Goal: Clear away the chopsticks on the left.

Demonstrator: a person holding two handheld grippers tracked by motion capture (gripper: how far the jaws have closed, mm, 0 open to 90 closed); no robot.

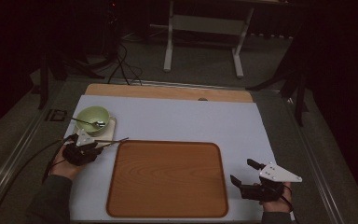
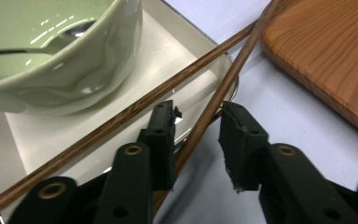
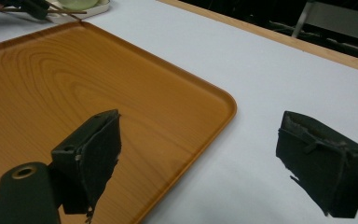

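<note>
The left gripper (image 2: 198, 126) has its jaws narrowly parted around one of two chopsticks (image 2: 214, 100), which lie across a white plate (image 2: 177, 60) under a green bowl (image 2: 60, 46). The right gripper (image 3: 200, 158) gapes wide over the worktop (image 3: 261, 93) beside the wooden tray (image 3: 74, 84).

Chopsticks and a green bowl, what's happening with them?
A person holds a gripper in each hand. The left gripper has its jaws open around one of the two chopsticks, which lean on the white dish under the green bowl; it has not closed on it yet. A spoon sits in the bowl. The right gripper waits open beside the wooden tray.
</note>
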